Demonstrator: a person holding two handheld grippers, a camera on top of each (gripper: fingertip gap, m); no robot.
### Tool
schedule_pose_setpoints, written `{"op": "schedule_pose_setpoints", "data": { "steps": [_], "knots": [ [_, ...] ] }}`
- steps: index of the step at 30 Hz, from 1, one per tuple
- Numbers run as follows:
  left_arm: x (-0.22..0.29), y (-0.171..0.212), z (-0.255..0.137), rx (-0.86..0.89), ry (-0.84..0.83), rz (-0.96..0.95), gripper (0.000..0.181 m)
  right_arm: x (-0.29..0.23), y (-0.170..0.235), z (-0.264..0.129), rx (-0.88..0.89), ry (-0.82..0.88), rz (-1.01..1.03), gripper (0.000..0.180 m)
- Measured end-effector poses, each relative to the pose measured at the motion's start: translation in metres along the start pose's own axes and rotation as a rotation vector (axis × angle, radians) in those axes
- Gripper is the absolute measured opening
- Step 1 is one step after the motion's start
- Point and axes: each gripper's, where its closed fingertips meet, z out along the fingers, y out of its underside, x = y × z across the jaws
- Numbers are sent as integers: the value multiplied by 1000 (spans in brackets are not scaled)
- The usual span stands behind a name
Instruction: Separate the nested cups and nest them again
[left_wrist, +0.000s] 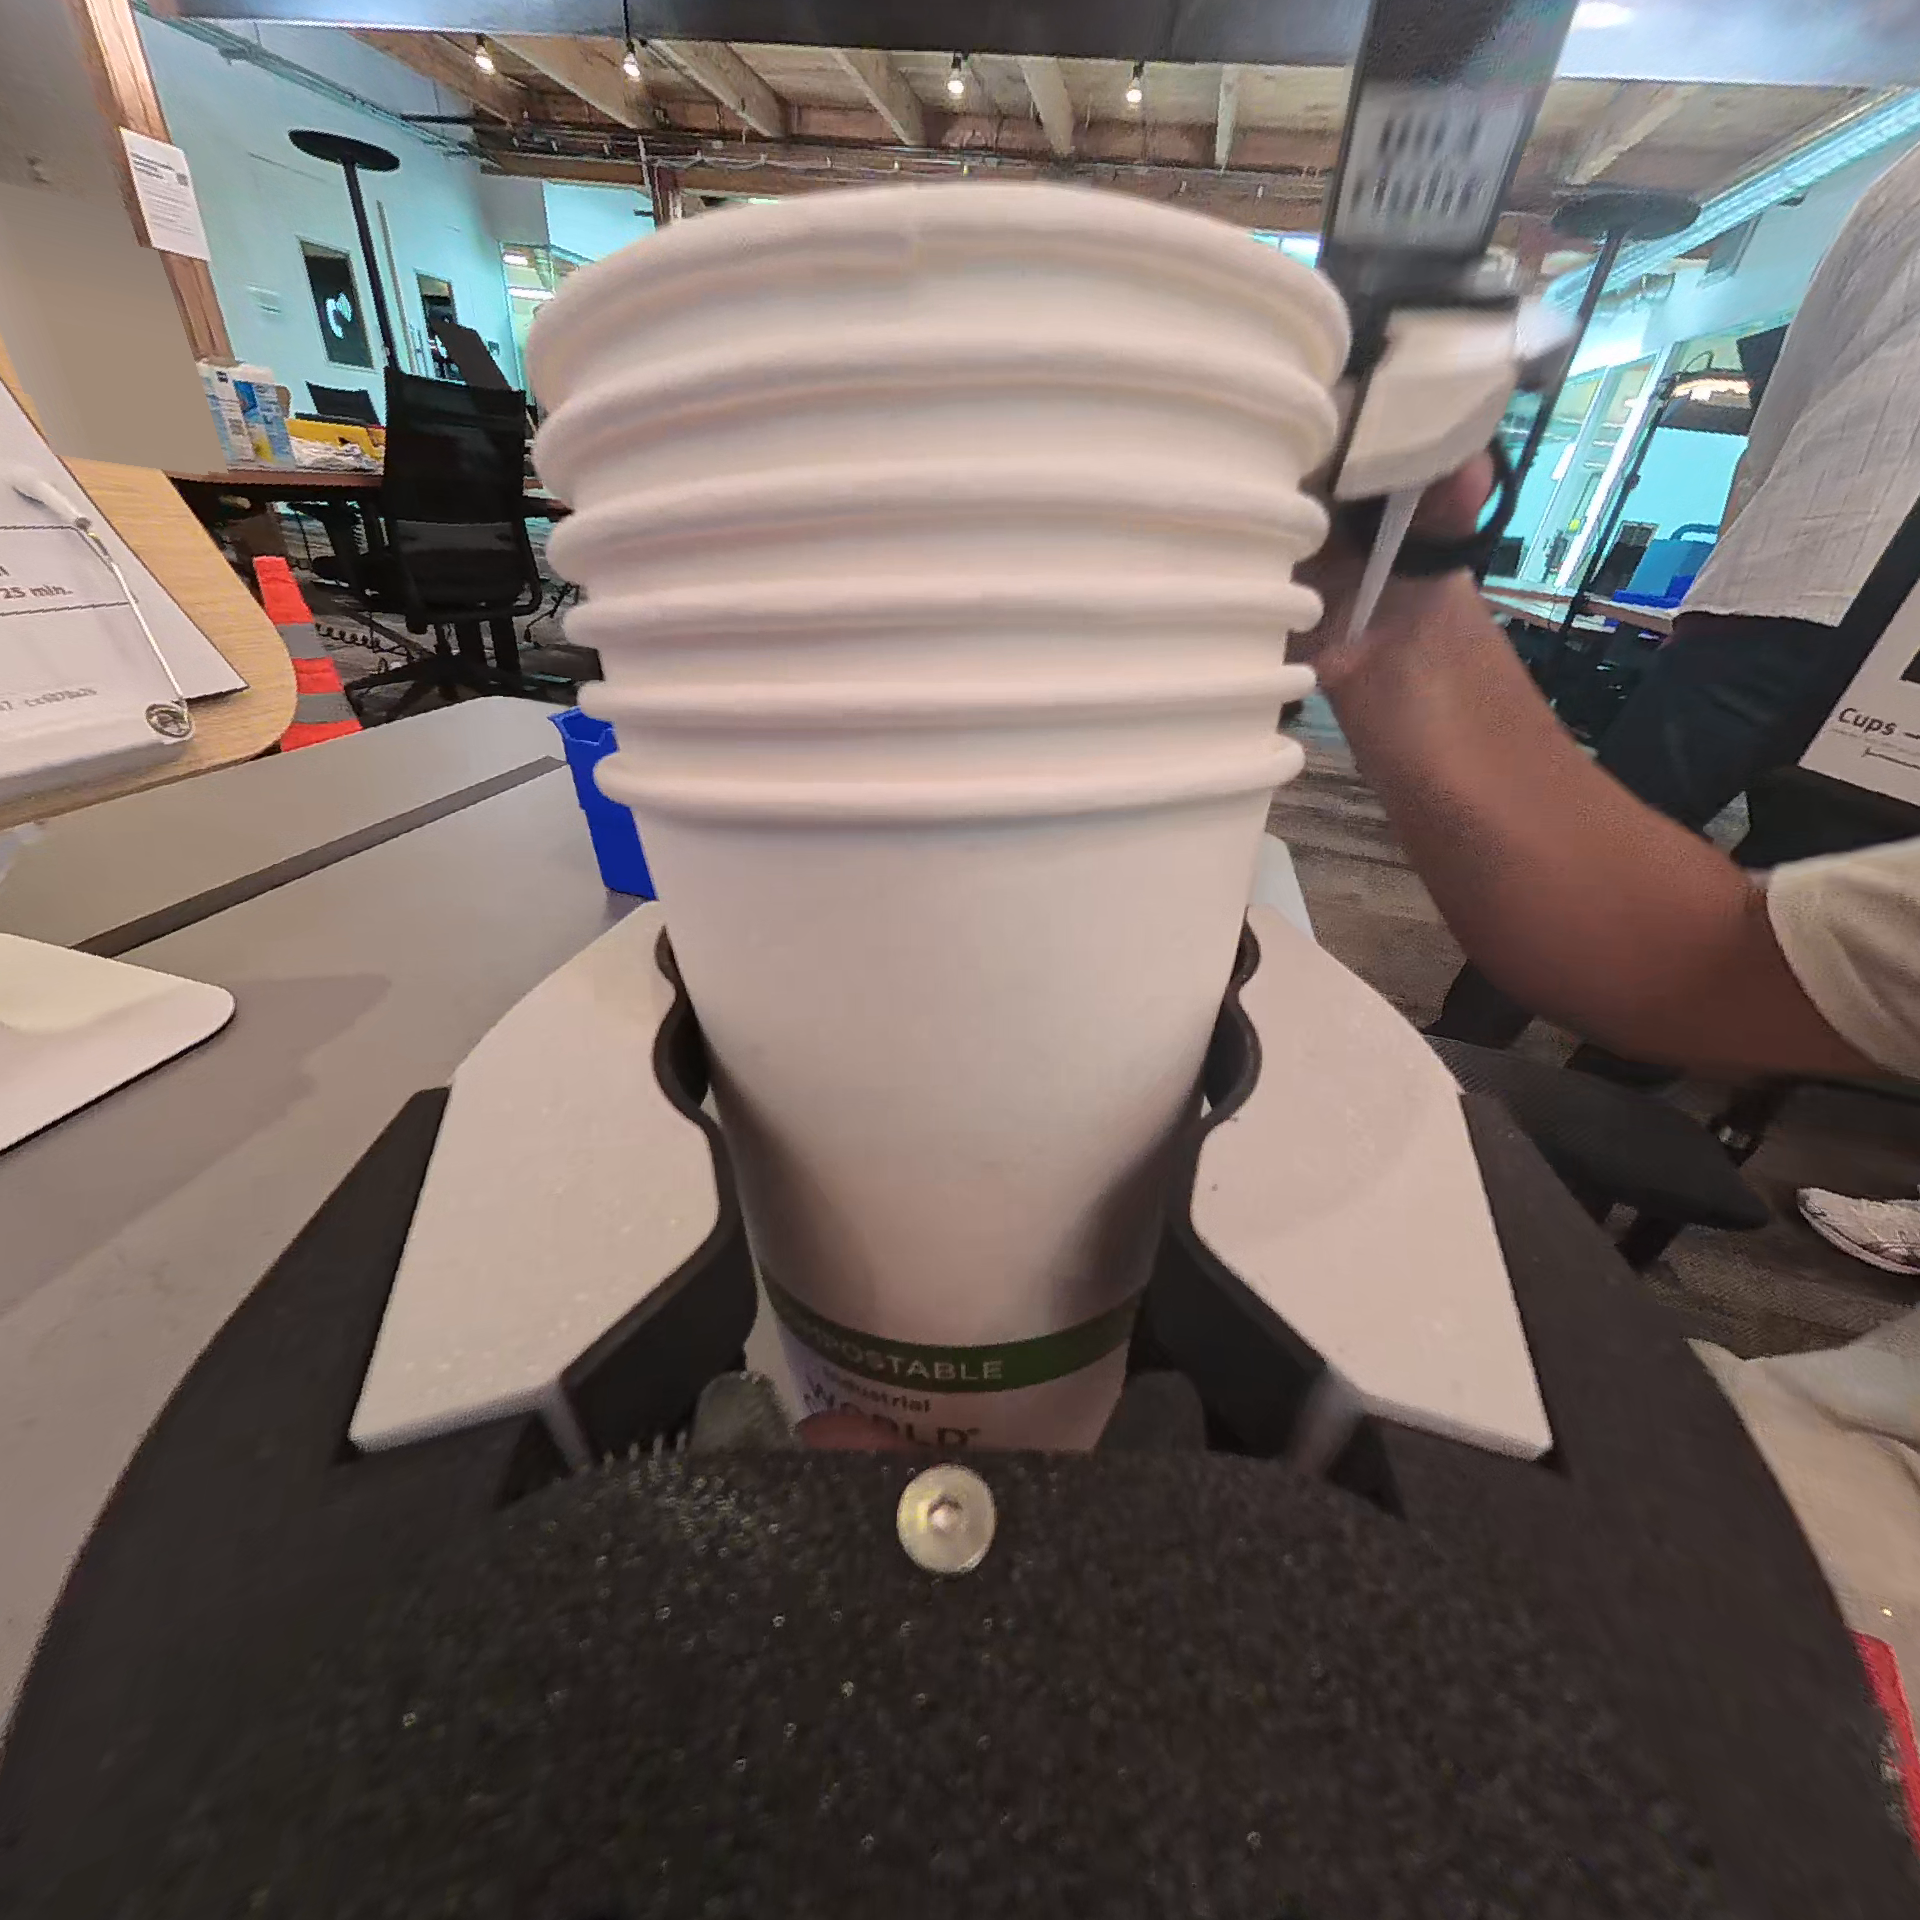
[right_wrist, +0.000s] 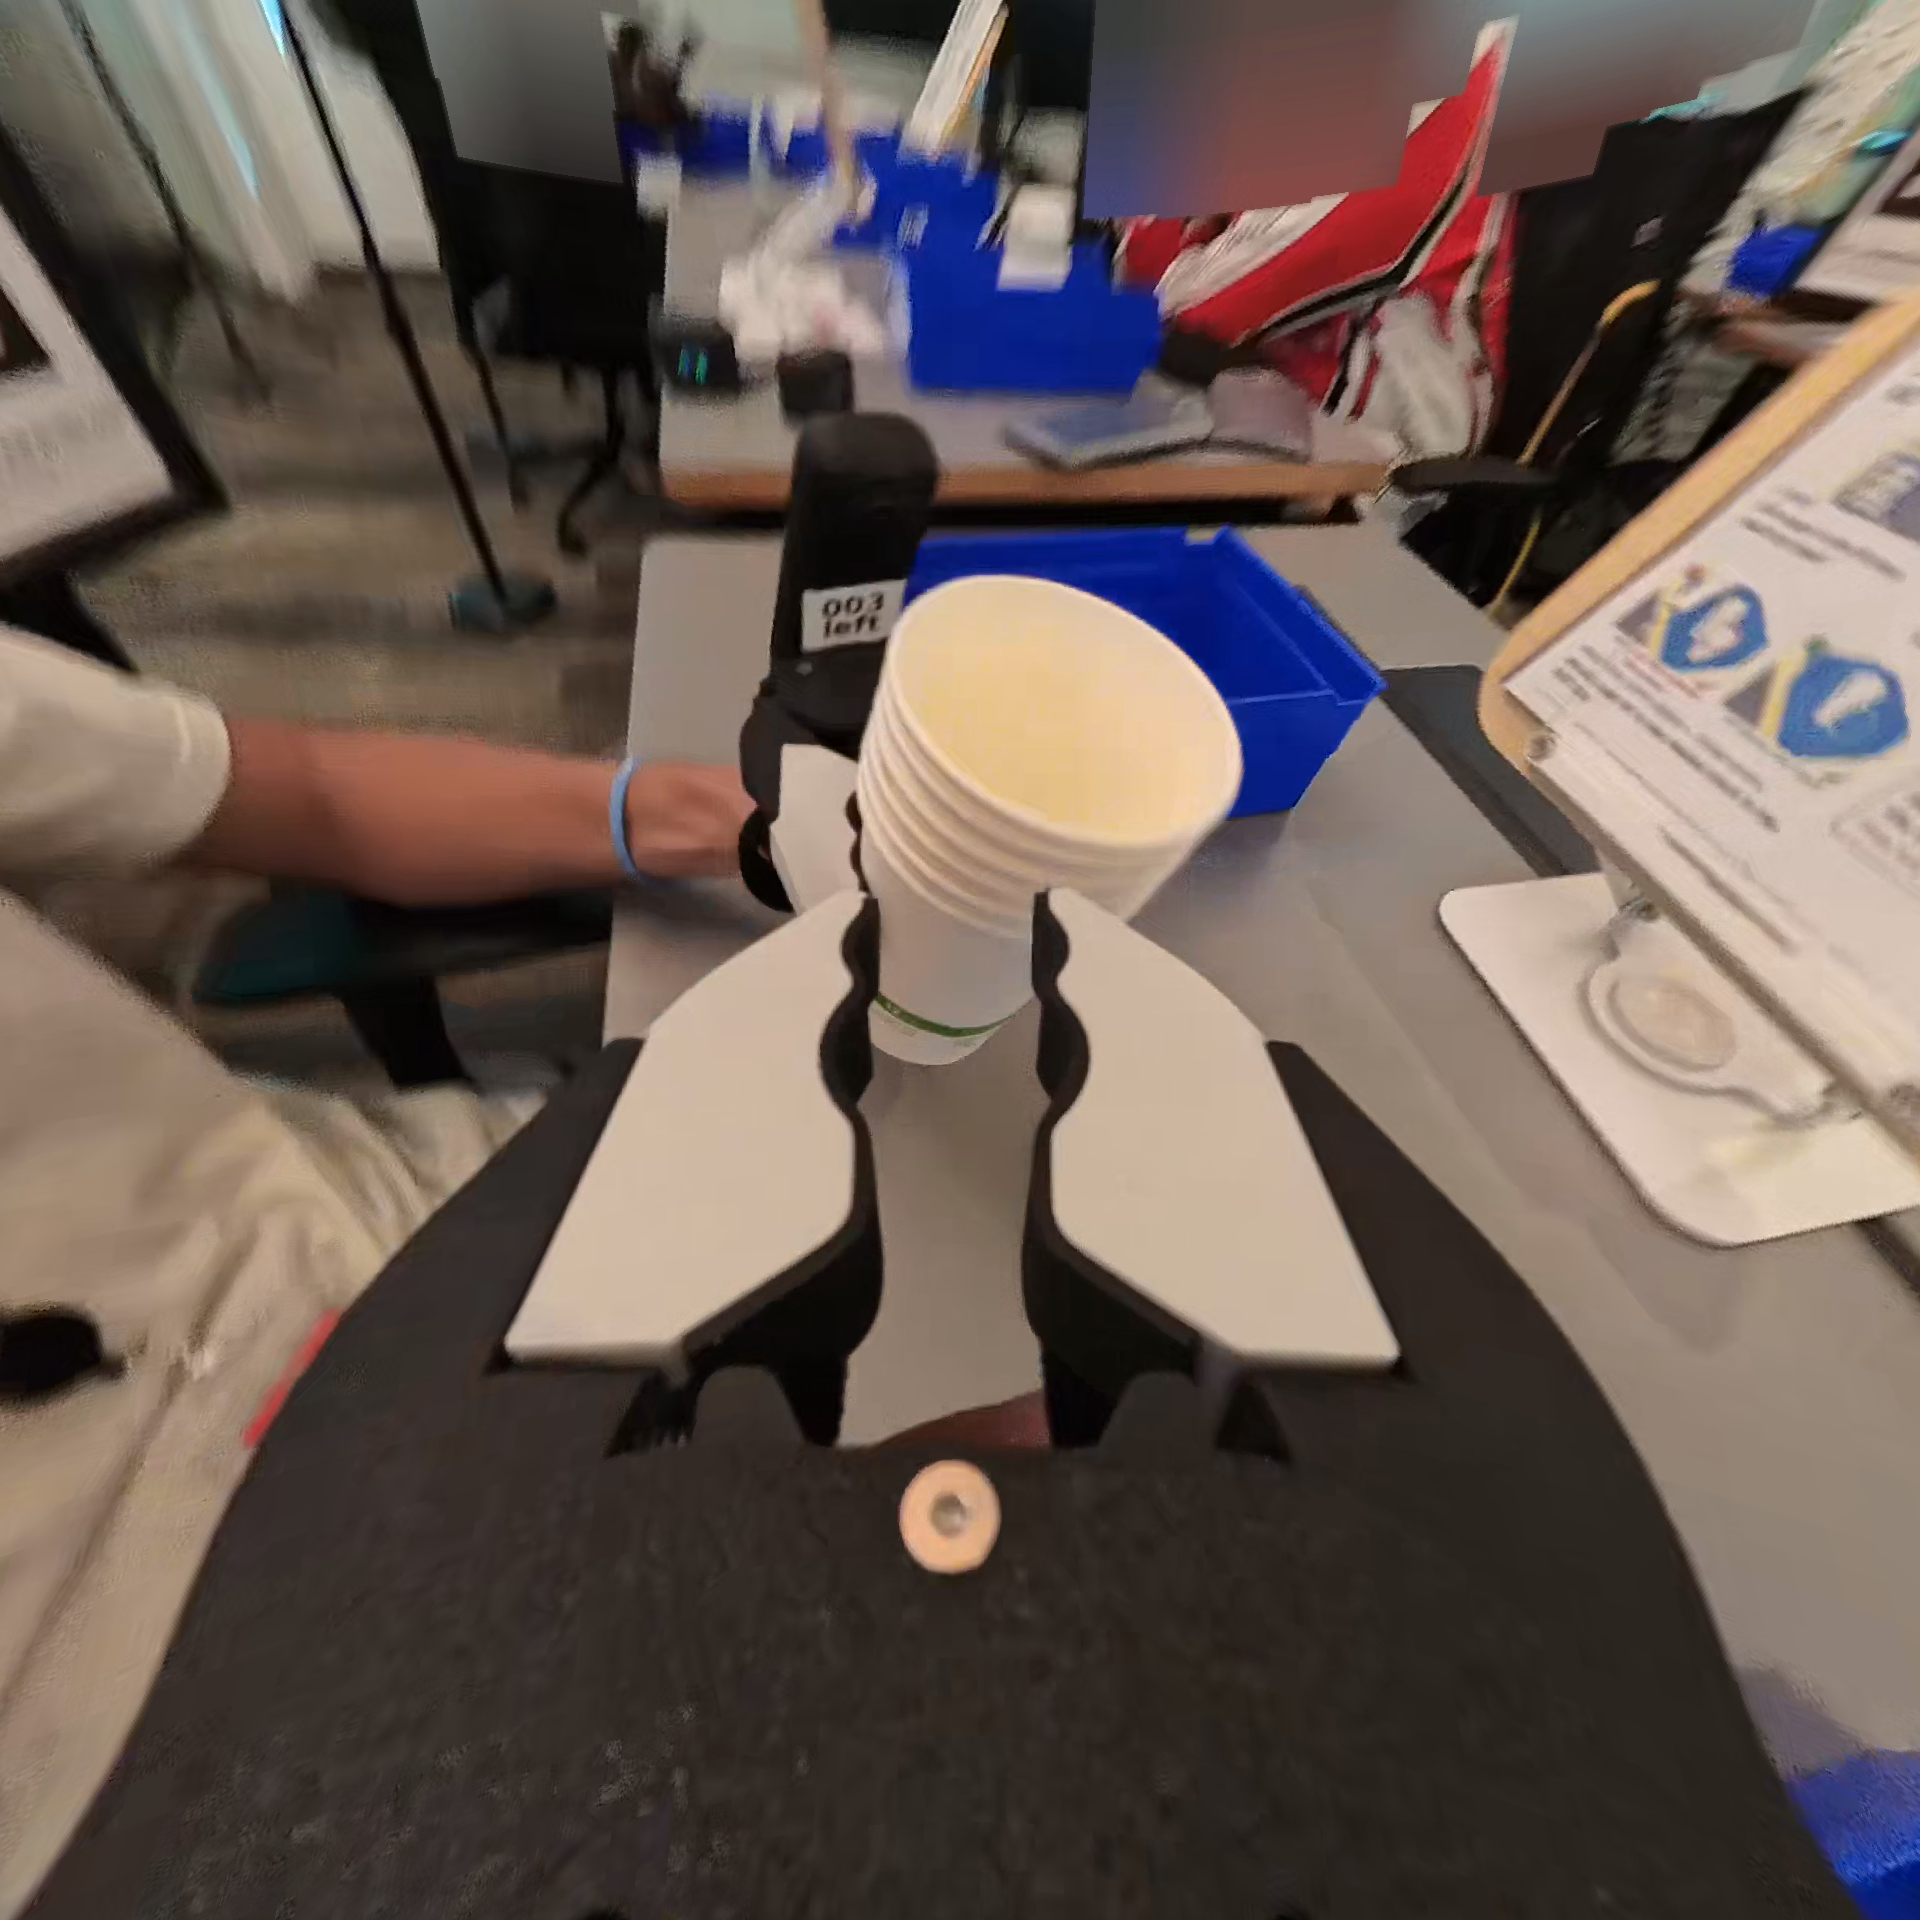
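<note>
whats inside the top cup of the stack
Nothing shows inside the stack of cups: the right wrist view shows the top cup's bare cream wall. Its bottom is out of sight, hidden by the tilt.

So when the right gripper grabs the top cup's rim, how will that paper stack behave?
The paper cup stack probably weighs little and dents easily: thin walls, so squeeze gently. Its rolled rims sit tightly nested, so several cups may lift together. The left gripper clamps only the bottom cup.

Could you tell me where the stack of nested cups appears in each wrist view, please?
Left wrist view: the stack of nested cups fills the centre, clamped in the left gripper.
Right wrist view: centre, tilted, beyond the open right gripper.
Shared landmark: the blue bin behind the stack.
</note>
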Motion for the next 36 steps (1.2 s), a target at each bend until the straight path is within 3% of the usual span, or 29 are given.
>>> {"op": "schedule_pose_setpoints", "data": {
  "steps": [4,10,17,36],
  "knots": [
    [3,4,3,-12,10,1,96,-4,-18,21,-321,-109,-204,24],
    [3,9,5,-29,11,7,96,-3,-15,38,-650,-242,-246,21],
    [1,9,5,-32,7,13,96,-14,-13,49,-739,-370,-197,17],
    [0,13,7,-51,-3,31,96,-16,0,54,-824,-389,-199,6]
  ]
}}
